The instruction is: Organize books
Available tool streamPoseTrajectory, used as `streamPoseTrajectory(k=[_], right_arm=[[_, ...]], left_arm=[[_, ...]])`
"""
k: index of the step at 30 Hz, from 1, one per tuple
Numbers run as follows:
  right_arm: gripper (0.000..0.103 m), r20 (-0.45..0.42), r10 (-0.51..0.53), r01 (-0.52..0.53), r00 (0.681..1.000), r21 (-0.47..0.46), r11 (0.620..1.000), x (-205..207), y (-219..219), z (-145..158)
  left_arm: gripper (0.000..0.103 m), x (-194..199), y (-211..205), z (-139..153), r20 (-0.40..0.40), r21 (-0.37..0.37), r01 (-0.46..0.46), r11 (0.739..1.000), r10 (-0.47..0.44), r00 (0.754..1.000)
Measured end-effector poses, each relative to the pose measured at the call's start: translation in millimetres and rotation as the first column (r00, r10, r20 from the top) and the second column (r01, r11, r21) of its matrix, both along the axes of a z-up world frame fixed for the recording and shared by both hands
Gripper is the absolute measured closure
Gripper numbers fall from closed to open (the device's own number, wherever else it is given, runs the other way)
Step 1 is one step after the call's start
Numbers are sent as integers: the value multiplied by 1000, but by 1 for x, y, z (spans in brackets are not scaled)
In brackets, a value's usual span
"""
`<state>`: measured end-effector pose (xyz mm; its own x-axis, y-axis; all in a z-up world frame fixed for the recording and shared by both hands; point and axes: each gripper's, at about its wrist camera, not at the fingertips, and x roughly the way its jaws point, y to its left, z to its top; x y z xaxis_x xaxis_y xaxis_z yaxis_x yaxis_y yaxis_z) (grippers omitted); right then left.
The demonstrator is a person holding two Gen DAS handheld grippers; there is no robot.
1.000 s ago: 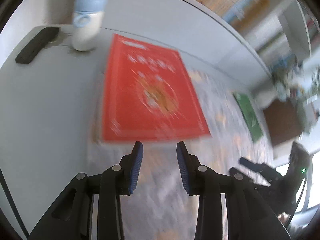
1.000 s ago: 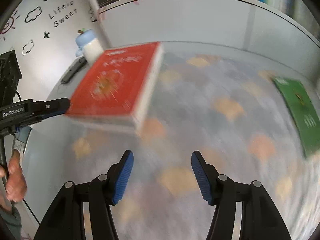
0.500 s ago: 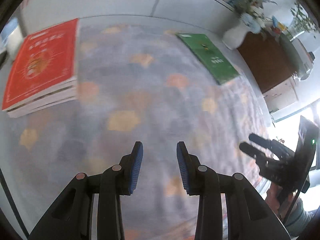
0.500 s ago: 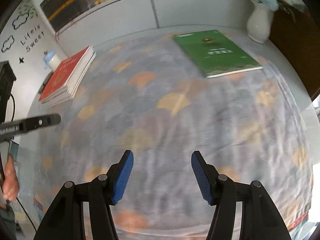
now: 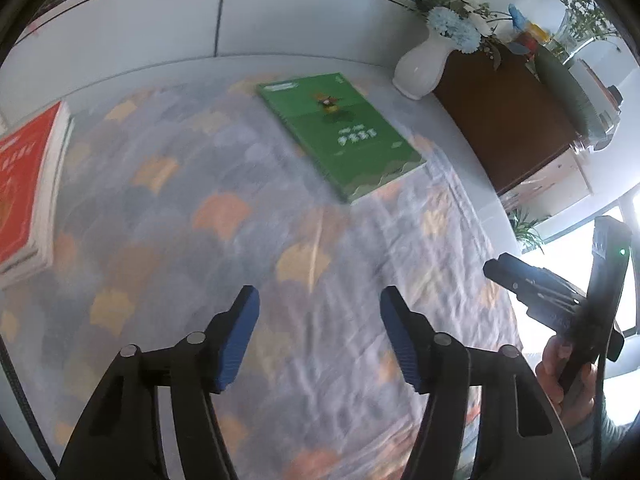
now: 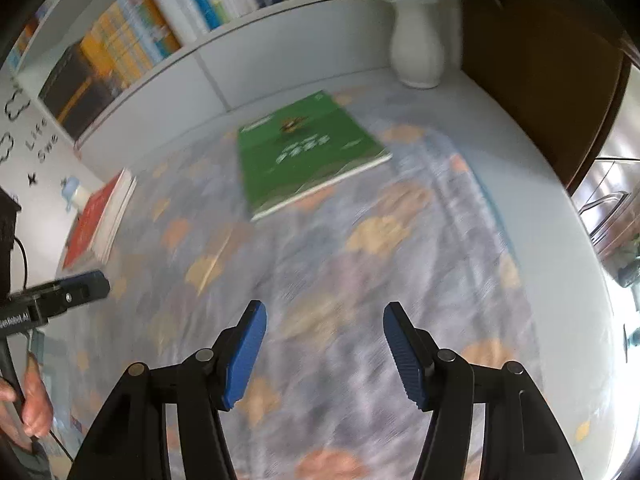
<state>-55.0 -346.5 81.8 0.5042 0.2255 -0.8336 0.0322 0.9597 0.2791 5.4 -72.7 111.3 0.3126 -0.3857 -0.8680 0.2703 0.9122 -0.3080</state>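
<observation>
Two handheld grippers hover over a table covered by a grey-blue patterned cloth [image 5: 224, 184] with orange and yellow patches.

From the left wrist view, the left gripper [image 5: 319, 330] points down at the cloth. Its blue-padded jaws have just been opening and now stand apart with nothing between them, only bare cloth below. A green book [image 5: 340, 132] lies flat on the cloth, well ahead of the jaws and slightly to their right, its cover facing up. Far off to the left of the jaws sits a short stack of books with a red book [image 5: 20, 184] on top. A white vase [image 5: 420, 68] with pale blue flowers stands beyond the green book, to the right, beside a dark brown cabinet [image 5: 508, 116]. At the right edge a hand [image 5: 568, 376] holds the other gripper.

From the right wrist view, the right gripper [image 6: 324, 344] also points down at the cloth, jaws apart and empty. The green book [image 6: 304, 152] lies ahead of them, slightly left of centre and well apart from the fingertips. The red-topped stack [image 6: 96, 220] is far to the left, with a small pale blue and white bottle [image 6: 74, 192] just behind it. The vase [image 6: 418, 44] stands ahead to the right. A shelf of upright books [image 6: 160, 28] runs along the wall behind the table. The view is blurred.
</observation>
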Motion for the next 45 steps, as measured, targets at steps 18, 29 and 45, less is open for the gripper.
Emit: streamPoseTrajectory(k=[18,29,45], right_arm=[[44,20,-28,28,999,0,1000,155,-37,-30],[61,16,-4,3,1000,49,999,216,-32,-68],[61,-67,146,-137,987,126,983,102,26,-56]], left_arm=[[43,136,-41,-72,-59,-29,-68,997,67,996],[45,166,-37,-98,-105,-192,-136,972,117,987],[44,54,-9,-94,-178,-170,-25,985,-6,984]])
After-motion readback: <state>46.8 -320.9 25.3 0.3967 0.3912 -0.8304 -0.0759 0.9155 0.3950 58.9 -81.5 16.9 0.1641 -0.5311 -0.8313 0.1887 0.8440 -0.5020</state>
